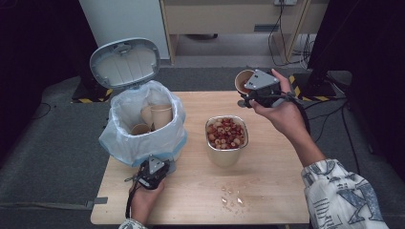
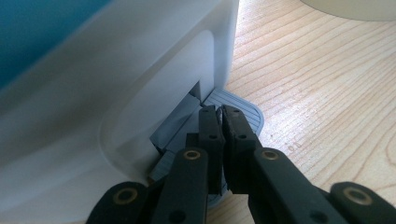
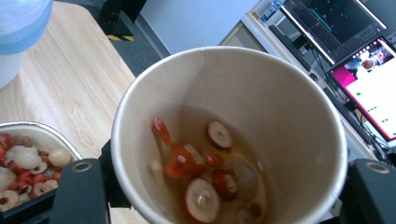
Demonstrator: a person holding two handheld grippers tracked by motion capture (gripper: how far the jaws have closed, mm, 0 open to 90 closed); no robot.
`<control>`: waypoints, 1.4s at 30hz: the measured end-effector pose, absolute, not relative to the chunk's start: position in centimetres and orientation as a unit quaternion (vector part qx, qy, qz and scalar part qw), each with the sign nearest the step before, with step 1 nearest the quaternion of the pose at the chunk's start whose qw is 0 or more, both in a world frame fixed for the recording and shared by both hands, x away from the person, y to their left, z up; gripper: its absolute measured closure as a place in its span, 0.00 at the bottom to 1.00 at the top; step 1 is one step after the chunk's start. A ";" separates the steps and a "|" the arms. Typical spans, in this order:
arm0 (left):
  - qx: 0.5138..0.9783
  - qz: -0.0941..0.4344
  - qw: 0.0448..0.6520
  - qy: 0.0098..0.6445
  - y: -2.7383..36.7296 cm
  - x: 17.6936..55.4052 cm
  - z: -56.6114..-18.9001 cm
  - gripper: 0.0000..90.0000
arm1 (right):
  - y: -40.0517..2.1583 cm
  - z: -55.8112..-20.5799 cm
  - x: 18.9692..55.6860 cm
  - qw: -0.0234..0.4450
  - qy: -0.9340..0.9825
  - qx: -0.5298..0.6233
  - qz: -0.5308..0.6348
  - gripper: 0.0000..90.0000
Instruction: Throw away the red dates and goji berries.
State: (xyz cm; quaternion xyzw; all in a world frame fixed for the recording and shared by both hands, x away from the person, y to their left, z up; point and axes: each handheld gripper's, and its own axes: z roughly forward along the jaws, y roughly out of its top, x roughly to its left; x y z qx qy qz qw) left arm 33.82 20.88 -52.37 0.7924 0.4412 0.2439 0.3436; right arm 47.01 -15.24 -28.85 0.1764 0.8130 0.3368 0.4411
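No writing is readable anywhere; the right gripper clasps a paper cup (fruit inside), and the left gripper, jaws closed, presses the bin pedal.

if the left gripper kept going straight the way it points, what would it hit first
Probably the grey ribbed foot pedal at the base of the white plastic bin. The left gripper, jaws shut, has its tips right over the pedal, possibly touching already; the bin's front wall lies just behind.
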 end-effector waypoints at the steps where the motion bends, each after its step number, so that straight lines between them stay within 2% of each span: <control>1: 0.793 0.244 0.343 0.441 20.9 33.8 -52.4 0.96 | -15.2 -28.9 47.0 0.442 0.814 0.173 0.334 0.33; 42: 0.792 0.243 0.344 0.442 20.9 33.8 -52.4 0.96 | -13.2 -28.6 45.6 0.498 0.826 0.069 0.256 0.33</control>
